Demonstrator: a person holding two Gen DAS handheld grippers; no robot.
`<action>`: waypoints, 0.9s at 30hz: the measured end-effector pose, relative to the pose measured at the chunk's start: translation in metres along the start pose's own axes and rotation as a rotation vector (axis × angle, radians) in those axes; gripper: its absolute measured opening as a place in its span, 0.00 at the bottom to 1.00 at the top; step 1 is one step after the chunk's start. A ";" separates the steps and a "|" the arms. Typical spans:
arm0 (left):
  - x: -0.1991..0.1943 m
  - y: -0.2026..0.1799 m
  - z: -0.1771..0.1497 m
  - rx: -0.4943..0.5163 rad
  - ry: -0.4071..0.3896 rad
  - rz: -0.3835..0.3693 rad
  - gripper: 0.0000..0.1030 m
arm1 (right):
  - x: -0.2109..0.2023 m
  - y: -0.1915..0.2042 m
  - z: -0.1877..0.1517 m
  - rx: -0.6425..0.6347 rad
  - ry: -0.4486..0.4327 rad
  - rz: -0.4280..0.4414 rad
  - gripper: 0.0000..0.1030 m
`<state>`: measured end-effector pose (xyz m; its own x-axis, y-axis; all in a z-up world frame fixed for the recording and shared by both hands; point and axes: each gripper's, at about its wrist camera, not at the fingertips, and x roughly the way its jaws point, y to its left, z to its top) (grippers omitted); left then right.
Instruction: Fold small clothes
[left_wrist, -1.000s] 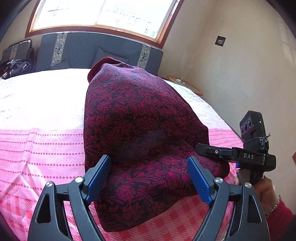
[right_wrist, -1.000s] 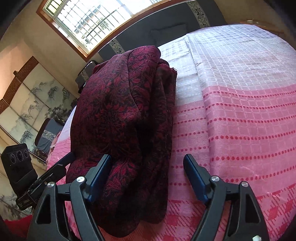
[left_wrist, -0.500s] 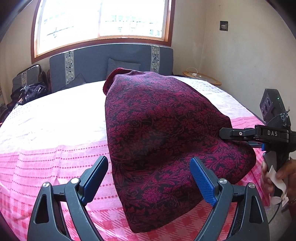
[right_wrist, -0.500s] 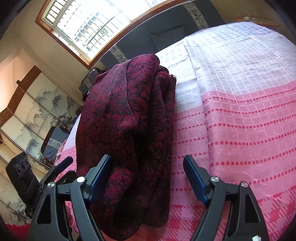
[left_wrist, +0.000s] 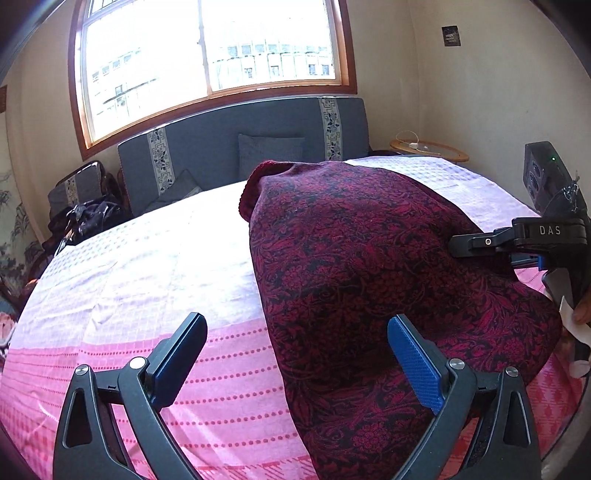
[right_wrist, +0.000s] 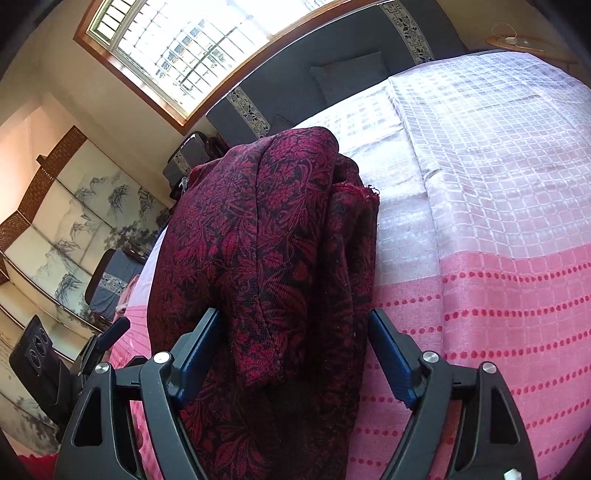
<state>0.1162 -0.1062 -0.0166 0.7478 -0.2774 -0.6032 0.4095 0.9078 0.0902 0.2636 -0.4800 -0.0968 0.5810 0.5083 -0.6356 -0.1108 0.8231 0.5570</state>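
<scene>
Folded maroon garment (left_wrist: 369, 266) on bedspread (left_wrist: 155, 266)

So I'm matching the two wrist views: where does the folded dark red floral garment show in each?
Left wrist: the garment fills centre-right, on the pink bedspread.
Right wrist: the garment runs down the centre-left, between the open fingers.
Shared landmark: the grey headboard under the window.

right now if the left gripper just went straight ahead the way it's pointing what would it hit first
Most likely the bedspread. The left gripper is open with nothing between its pads, and the red garment lies mostly ahead of its right pad, so that pad might brush the cloth's edge first. Depth is hard to judge.
</scene>
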 end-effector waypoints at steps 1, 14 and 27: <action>0.004 0.002 0.002 -0.001 0.005 0.005 0.95 | 0.002 0.000 0.001 -0.003 0.004 0.003 0.76; 0.062 0.053 0.013 -0.207 0.146 -0.409 0.96 | 0.013 -0.015 0.001 0.001 0.065 0.091 0.79; 0.134 0.089 0.019 -0.451 0.295 -0.844 0.96 | 0.031 -0.020 0.024 -0.049 0.167 0.189 0.81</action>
<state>0.2628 -0.0680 -0.0739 0.1189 -0.8523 -0.5093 0.4645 0.5011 -0.7301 0.3033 -0.4865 -0.1152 0.4057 0.6856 -0.6044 -0.2457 0.7188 0.6504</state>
